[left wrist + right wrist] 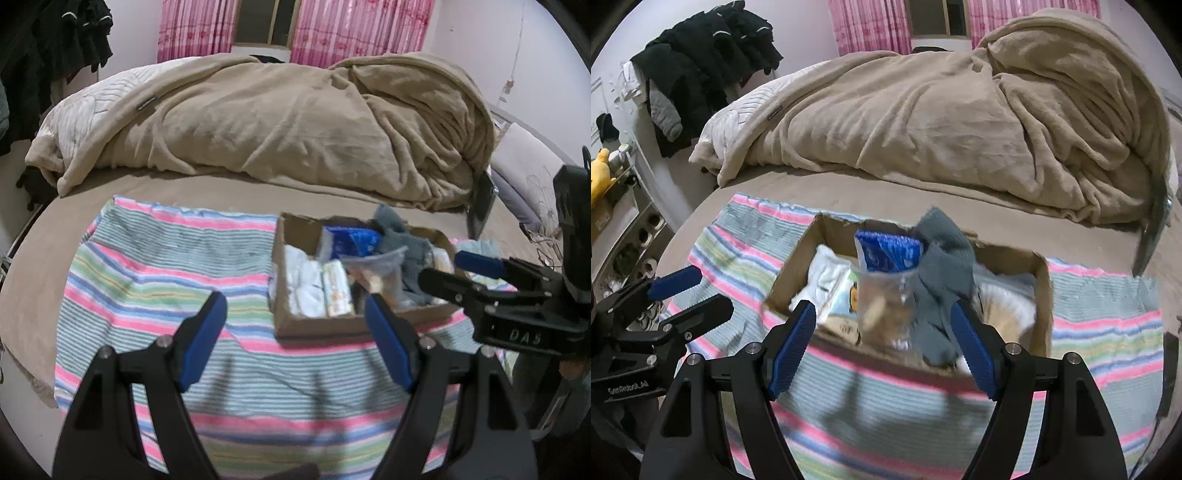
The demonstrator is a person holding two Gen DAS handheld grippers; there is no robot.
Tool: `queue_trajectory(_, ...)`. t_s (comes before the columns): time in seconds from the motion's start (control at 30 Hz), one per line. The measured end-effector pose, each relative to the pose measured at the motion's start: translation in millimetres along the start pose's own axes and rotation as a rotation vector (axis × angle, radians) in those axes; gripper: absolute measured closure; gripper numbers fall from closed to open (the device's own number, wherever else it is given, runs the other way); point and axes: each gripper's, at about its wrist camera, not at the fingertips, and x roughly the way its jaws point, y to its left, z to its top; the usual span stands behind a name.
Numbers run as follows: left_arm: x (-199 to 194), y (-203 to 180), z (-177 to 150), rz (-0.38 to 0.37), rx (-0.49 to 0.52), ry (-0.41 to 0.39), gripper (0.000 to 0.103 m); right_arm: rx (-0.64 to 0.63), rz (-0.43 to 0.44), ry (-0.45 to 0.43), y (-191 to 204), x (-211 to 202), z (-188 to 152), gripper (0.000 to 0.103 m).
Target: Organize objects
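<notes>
Here, both the left claw (pixel 295 336) and right claw (pixel 882 345) are held wide and empty; the brown cardboard box (pixel 1043 295) is seen at twelve o'clock of the right one.

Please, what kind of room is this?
Most likely a bedroom at home: a bed with a crumpled beige blanket, pink curtains at a window, and dark clothes piled by the wall.

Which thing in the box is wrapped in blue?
The blue packet, standing upright at the back of the cardboard box. The sock beside it is grey, the clear bag see-through, the rest white.
</notes>
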Motion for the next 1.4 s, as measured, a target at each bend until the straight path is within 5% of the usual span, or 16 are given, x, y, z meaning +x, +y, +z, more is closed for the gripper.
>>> queue_trajectory(0.27, -18.3, -19.5, -15.9, 0.003, 0.011, 0.015, 0.024, 0.025, -0.016, -0.037, -5.8, -36.7, -25.7, 0.025)
queue_trajectory(0.37, -26.9, -25.4, -23.5, 0.001, 0.029, 0.007, 0.013, 0.030, -0.024, -0.051, -6.3, -49.5, -35.4, 0.025)
queue_trajectory(0.6, -43.6, -34.0, -40.2, 0.030, 0.040, -0.005, 0.010, 0.037, -0.040, -0.078, -6.2, -69.3, -60.8, 0.024)
queue_trajectory(0.93, -67.1, -40.3, -69.2, 0.040, 0.070, -0.078, 0.004, 0.054, -0.067, -0.133, -7.6, -92.4, -95.3, 0.017)
queue_trajectory(1.4, -91.1, -44.2, -84.6, 0.020, 0.075, -0.116, 0.001, 0.062, -0.089, -0.166, -2.6, -113.8, -110.6, 0.017)
